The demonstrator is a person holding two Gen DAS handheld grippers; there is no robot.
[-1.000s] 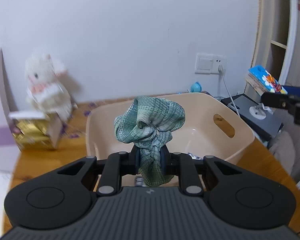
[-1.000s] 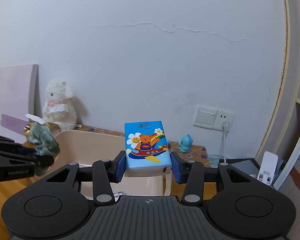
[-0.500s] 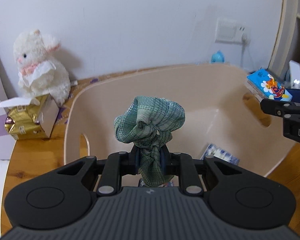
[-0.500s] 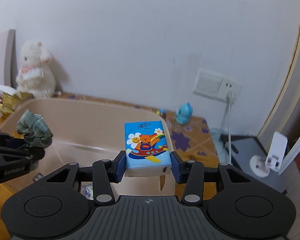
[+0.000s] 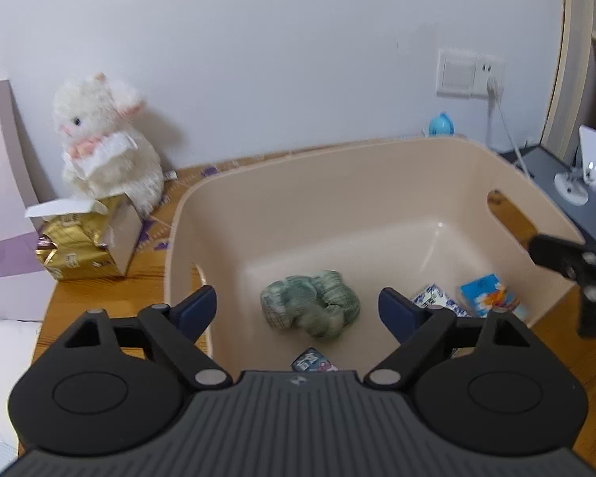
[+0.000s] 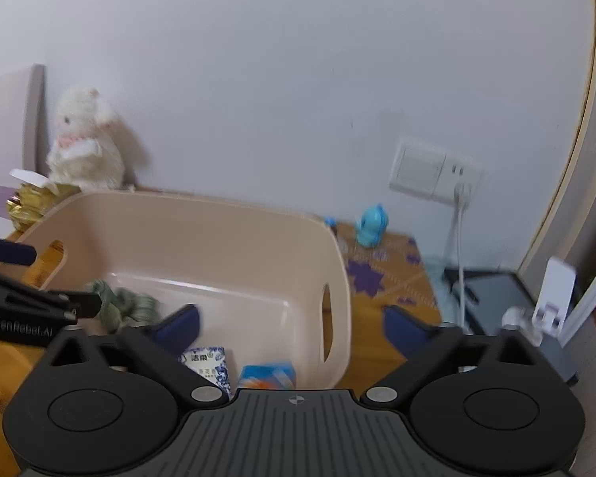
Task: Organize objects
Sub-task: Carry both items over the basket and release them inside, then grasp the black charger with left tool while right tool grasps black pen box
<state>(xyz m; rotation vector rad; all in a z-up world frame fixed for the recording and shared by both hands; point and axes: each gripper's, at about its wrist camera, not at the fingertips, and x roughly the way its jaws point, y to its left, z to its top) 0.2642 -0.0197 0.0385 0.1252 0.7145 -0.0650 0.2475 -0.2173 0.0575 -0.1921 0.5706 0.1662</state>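
A beige plastic bin (image 5: 377, 167) stands on the wooden table. A crumpled green checked cloth (image 5: 312, 304) lies on its floor; it also shows in the right wrist view (image 6: 127, 306). A blue cartoon tissue pack (image 5: 486, 298) lies in the bin's right corner, also seen in the right wrist view (image 6: 268, 375). My left gripper (image 5: 298, 310) is open and empty above the bin's near edge. My right gripper (image 6: 290, 326) is open and empty over the bin's right end. A white-and-blue packet (image 5: 433, 298) and a small box (image 5: 312, 359) also lie inside.
A white plush rabbit (image 5: 103, 147) sits by the wall, behind a gold tissue box (image 5: 79, 246). A small blue toy (image 6: 373, 224), a wall socket with a cable (image 6: 461, 198) and a white stand on a dark device (image 6: 548, 302) are to the right.
Both grippers opened. The green cloth dropped from the left gripper and the blue tissue pack from the right gripper into the bin. Both grippers tilted down over the bin.
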